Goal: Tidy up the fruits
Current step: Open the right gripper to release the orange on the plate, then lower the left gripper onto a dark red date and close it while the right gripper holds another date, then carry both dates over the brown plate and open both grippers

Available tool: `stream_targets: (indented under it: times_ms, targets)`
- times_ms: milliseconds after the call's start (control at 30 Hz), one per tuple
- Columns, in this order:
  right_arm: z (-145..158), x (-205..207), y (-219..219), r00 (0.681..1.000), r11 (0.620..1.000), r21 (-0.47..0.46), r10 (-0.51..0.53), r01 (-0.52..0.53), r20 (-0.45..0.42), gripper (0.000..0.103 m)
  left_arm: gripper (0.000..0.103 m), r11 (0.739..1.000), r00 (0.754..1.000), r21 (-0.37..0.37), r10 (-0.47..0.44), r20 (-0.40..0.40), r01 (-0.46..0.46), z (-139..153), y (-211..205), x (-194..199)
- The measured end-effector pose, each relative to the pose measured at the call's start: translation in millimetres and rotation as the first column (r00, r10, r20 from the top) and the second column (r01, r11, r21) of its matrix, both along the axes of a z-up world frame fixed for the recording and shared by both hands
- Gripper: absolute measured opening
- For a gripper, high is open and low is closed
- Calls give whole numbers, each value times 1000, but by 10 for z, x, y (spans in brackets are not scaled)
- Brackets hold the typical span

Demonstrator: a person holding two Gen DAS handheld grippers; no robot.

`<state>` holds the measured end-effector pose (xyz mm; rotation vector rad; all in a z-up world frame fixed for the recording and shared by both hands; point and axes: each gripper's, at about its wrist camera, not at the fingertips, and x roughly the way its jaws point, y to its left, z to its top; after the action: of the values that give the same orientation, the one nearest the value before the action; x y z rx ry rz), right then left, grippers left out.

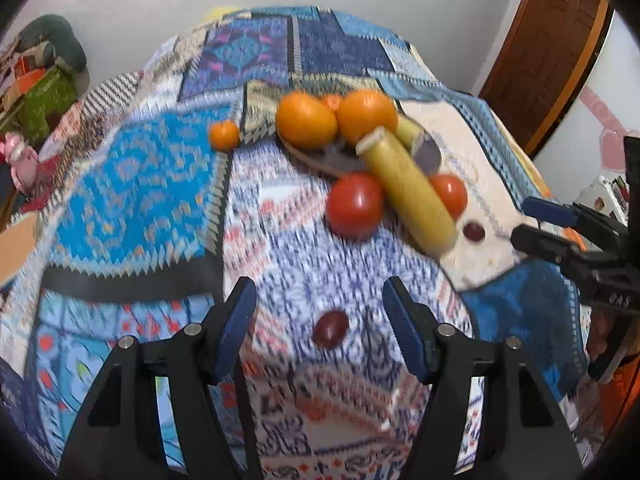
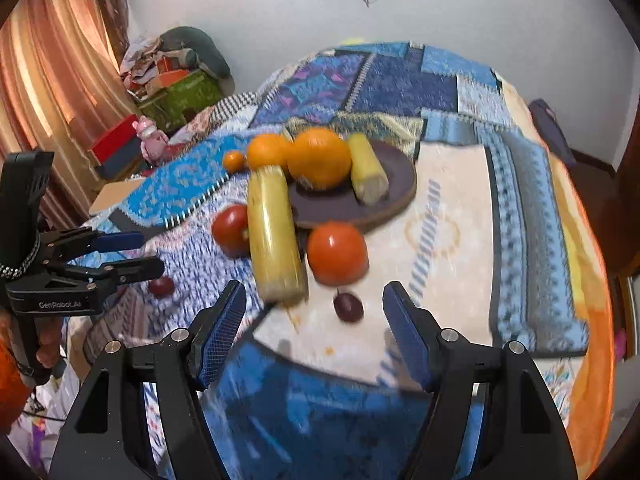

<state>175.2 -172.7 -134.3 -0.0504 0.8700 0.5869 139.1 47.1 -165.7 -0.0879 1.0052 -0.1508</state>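
Observation:
A dark round plate (image 2: 396,184) on a patterned bed cover holds two oranges (image 2: 319,159) and a short yellow corn piece (image 2: 367,170). A long yellow corn piece (image 2: 274,236) leans off the plate, between two red tomatoes (image 2: 337,253). A small tangerine (image 2: 233,160) lies to the plate's left. My left gripper (image 1: 318,312) is open, with a dark grape (image 1: 330,329) lying between its fingers. My right gripper (image 2: 314,312) is open, with another dark grape (image 2: 348,306) just ahead. The plate (image 1: 340,160) and the fruit also show in the left wrist view.
The blue patchwork cover (image 2: 500,152) spans the whole bed. Boxes and clutter (image 2: 176,80) stand at the far left by an orange curtain (image 2: 48,80). A brown door (image 1: 552,52) is at the right. Each gripper shows in the other's view: right (image 1: 528,222), left (image 2: 150,254).

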Motion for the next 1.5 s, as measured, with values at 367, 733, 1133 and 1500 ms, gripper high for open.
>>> stream_targets:
  times_ms: [367, 733, 1133, 1500]
  targets:
    - [-180, 32, -3, 998, 1000, 16, -2, 2, -60, 52, 37, 999, 998, -8, -52, -24, 52, -183, -115, -133]
    - [-400, 184, 95, 996, 999, -53, -8, 3, -94, 33, 20, 998, 999, 40, -45, -9, 45, -263, -155, -63]
    - [-373, 196, 24, 997, 1000, -15, -25, 24, -69, 16, 20, 1000, 1000, 14, -26, -6, 26, -189, -85, -29]
    - [-199, 209, 19, 1000, 1000, -17, -22, 22, -14, 16, 20, 1000, 997, -8, -17, 77, 17, 170, -53, 154]
